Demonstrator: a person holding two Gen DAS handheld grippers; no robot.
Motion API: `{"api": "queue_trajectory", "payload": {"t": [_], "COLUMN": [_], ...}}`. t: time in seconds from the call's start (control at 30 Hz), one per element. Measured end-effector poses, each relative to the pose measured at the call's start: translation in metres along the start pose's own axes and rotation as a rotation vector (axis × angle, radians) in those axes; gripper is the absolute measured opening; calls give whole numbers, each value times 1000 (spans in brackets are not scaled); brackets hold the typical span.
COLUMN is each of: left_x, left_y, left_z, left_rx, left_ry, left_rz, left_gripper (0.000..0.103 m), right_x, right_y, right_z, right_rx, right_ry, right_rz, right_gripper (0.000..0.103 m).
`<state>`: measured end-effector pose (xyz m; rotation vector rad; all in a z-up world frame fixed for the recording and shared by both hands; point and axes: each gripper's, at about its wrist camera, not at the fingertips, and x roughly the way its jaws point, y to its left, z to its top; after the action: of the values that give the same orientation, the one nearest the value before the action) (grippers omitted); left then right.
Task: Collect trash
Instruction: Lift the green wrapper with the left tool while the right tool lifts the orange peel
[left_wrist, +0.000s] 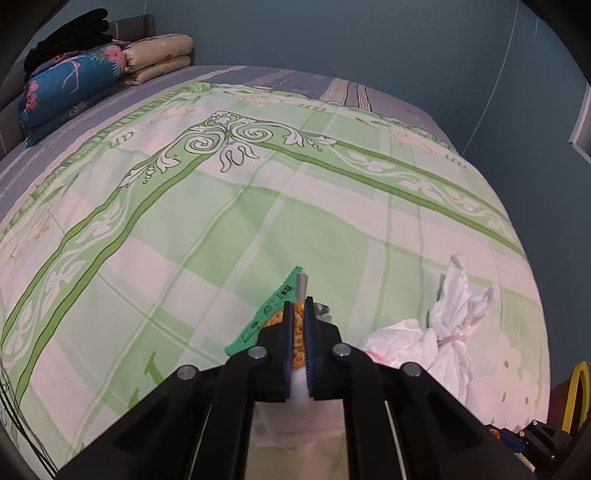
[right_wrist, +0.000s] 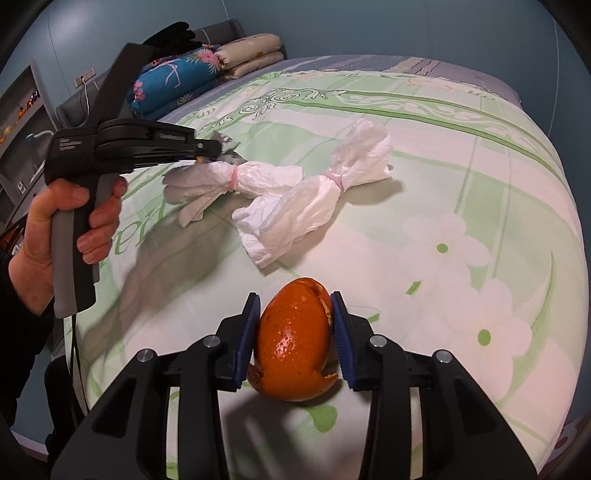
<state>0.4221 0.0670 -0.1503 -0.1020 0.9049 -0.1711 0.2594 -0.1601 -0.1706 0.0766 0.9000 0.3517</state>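
A green-and-white floral bedspread (left_wrist: 221, 229) is covering the bed. Folded quilts, one blue with pink flowers (right_wrist: 173, 79) and one beige (right_wrist: 251, 51), are lying stacked against the grey headboard (right_wrist: 70, 105).

In the lower centre of the left wrist view, the gripper body covers most of the green snack wrapper (left_wrist: 271, 317). In the right wrist view, lettering on the other gripper's handle (right_wrist: 70, 146) at the upper left is too blurred to read, and the frame's left edge cuts the person's sleeve (right_wrist: 14, 321).
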Motion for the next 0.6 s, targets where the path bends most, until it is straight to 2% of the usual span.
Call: {"api": "queue_trajectory", "payload": {"t": [0.6], "left_x": [-82], "left_y": [27], "left_z": [-19], "left_rx": [-79], "left_ry": [-114], "left_rz": [-5], "left_gripper": [4], "right_x": [-55], "right_y": [16], "right_z": [-3], "right_rx": [-21], "right_ry": [-95], "right_rz": [-13], "right_gripper": [36]}}
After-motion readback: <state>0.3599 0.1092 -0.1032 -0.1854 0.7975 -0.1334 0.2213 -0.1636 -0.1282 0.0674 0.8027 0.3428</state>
